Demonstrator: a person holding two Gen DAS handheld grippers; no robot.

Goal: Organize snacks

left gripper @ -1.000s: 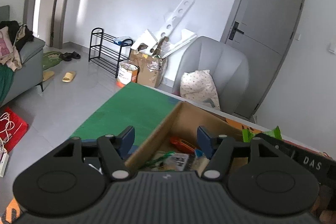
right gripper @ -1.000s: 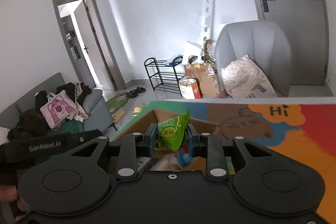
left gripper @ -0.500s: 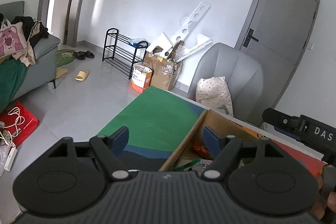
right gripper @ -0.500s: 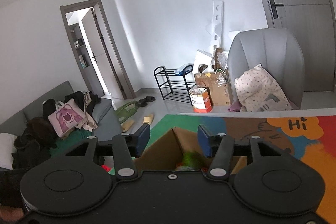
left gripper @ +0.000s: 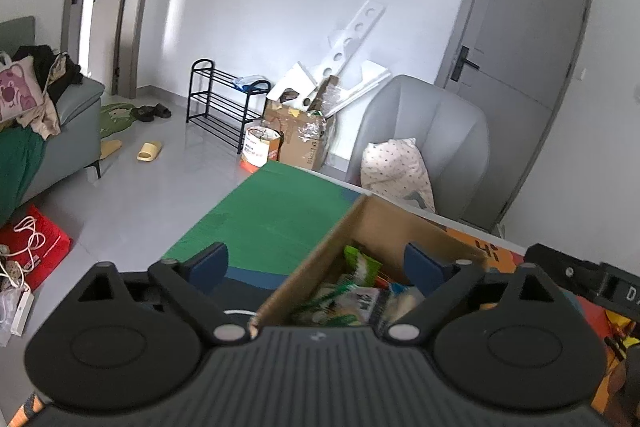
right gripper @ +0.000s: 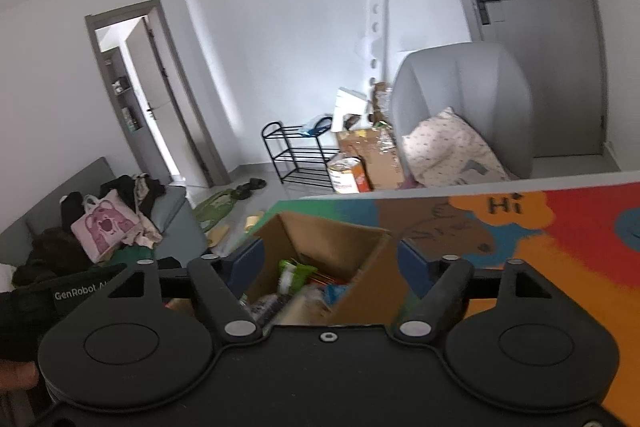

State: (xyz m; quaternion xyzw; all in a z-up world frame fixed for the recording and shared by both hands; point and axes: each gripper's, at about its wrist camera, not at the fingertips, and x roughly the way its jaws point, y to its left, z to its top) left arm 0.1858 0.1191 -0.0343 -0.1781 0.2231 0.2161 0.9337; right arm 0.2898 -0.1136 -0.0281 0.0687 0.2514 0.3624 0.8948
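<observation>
An open cardboard box (left gripper: 384, 227) stands on the colourful table mat; it also shows in the right wrist view (right gripper: 332, 239). It holds several snack packets, with a green packet (left gripper: 362, 263) on top, seen also from the right (right gripper: 294, 273). My left gripper (left gripper: 316, 265) is open and empty, above the box's near left wall. My right gripper (right gripper: 330, 259) is open and empty, just above the box's opening. The other gripper's black body shows at the right edge of the left wrist view (left gripper: 580, 279).
The mat is green (left gripper: 276, 215) on the left and orange and red (right gripper: 560, 247) on the right. Beyond the table stand a grey armchair (left gripper: 432, 131) with a pillow, cardboard clutter (left gripper: 296, 135), a shoe rack (left gripper: 224, 103) and a sofa (left gripper: 44, 131).
My right gripper opened and let go of the green packet, which now lies in the box. Both grippers shifted slightly above the box; the left stayed open.
</observation>
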